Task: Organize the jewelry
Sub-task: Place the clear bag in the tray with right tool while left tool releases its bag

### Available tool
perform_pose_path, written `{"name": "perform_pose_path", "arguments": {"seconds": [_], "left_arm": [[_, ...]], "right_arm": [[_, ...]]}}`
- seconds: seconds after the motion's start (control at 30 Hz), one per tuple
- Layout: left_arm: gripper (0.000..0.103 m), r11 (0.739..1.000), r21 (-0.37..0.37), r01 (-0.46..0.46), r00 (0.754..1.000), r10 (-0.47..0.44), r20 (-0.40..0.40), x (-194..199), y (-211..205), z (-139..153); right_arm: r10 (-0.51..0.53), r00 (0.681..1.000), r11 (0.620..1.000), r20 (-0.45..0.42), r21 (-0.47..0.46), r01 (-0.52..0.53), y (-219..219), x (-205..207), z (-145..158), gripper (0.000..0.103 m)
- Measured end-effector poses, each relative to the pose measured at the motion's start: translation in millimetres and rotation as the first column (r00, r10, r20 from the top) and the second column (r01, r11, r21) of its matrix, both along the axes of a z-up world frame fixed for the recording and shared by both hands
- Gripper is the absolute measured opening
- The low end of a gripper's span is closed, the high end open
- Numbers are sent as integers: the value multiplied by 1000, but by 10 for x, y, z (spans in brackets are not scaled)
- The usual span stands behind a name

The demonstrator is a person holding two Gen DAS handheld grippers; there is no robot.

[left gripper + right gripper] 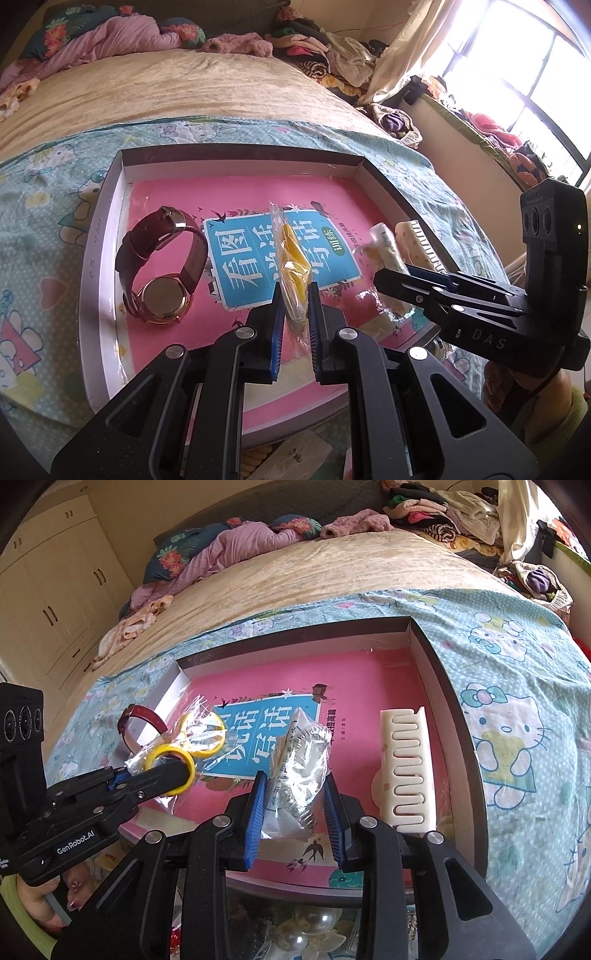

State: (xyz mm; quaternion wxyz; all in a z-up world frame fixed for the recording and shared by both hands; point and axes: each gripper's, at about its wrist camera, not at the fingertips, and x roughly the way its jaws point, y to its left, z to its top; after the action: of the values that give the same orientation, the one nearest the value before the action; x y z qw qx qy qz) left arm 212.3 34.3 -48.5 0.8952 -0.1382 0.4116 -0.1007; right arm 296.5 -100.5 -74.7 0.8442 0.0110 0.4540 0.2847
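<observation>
Left wrist view: shallow grey-walled tray [103, 221] on a cartoon-print bedsheet [37, 206], its floor lined with a pink booklet [236, 195] bearing a blue title panel. Item one, a wristwatch [159, 269] with dark red strap, lies face down at the tray's left side. Item two, a clear packet of yellow rings [293, 273], is clamped between the blue pads of the left gripper [295, 306], jaws clenched on the plastic and packet standing upright above the booklet. Right wrist view: item three, a clear packet with silver-toned contents [301, 775], sits between the pads of the right gripper [295, 801], jaws closed on it above the tray's middle. Item four, a cream comb-shaped holder [406, 768], lies flat at the tray's right side, near the wall. A hand [40, 897] grips the left tool's handle. Pearl-like beads [314, 923] show below the tray's near edge. Rumpled bedding [229, 550] lies beyond.
</observation>
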Motion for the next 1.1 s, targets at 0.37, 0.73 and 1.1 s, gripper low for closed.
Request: {"name": "perform_pose_path", "arguments": {"seconds": [0.37,0.73,1.1], "left_arm": [[6,1000,11,3,1000,-3,-4,0,-28,-11],[21,999,35,-12,1000,13,-6,-22,-49,22],[40,998,64,-27,999,25,29,-115,-50,222]], "right_arm": [[-12,1000,999,22,42,11,-94,-113,99,42],[-48,998,993,51,112,42,-378,-304,320,61],[-73,994,987,79,152,60,-518,-424,514,72]]}}
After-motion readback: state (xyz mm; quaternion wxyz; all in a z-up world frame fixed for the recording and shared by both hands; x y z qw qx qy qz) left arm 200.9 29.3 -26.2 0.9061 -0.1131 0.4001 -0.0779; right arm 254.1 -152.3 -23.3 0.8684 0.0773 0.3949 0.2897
